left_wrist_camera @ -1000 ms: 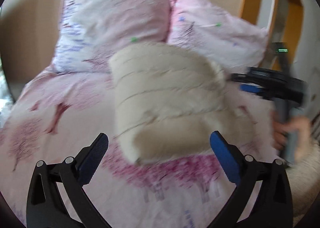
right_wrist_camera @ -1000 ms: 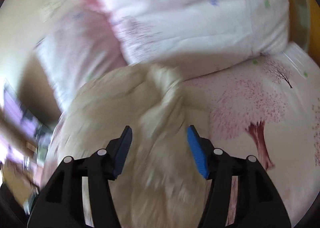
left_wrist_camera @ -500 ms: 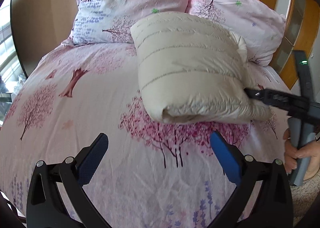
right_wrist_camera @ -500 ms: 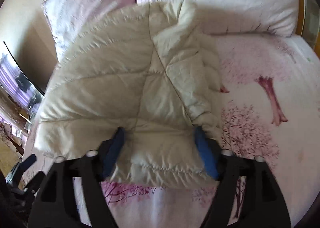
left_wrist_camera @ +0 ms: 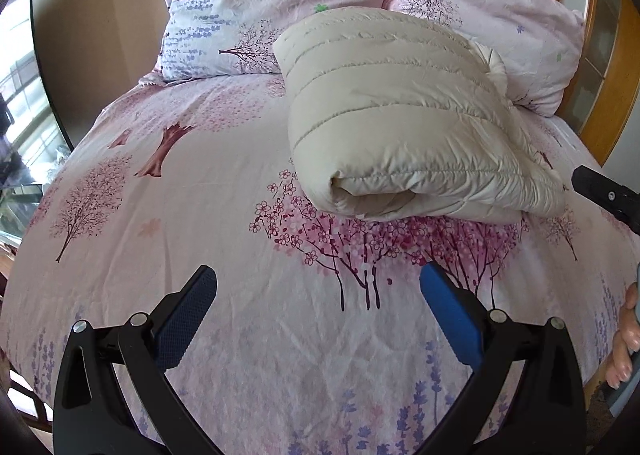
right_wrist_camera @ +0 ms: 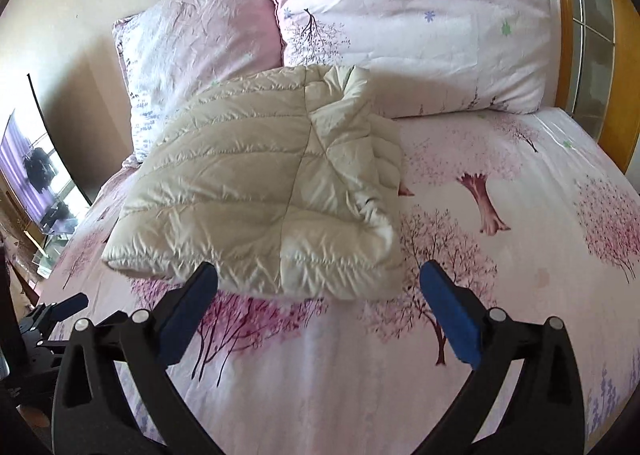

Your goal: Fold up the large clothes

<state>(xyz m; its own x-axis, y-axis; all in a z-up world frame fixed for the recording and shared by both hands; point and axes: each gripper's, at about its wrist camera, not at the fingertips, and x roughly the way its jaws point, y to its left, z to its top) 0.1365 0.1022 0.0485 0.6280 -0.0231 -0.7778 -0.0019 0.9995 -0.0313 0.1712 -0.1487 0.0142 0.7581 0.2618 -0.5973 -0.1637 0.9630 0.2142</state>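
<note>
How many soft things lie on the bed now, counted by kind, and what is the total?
Folded cream puffer jacket: 1
Pillows, left pillow and right pillow, both in pink floral cases: 2
Total: 3

Bright daylight from the left, soft shadows, sharp focus, fisheye bending, dark vignetted corners
</note>
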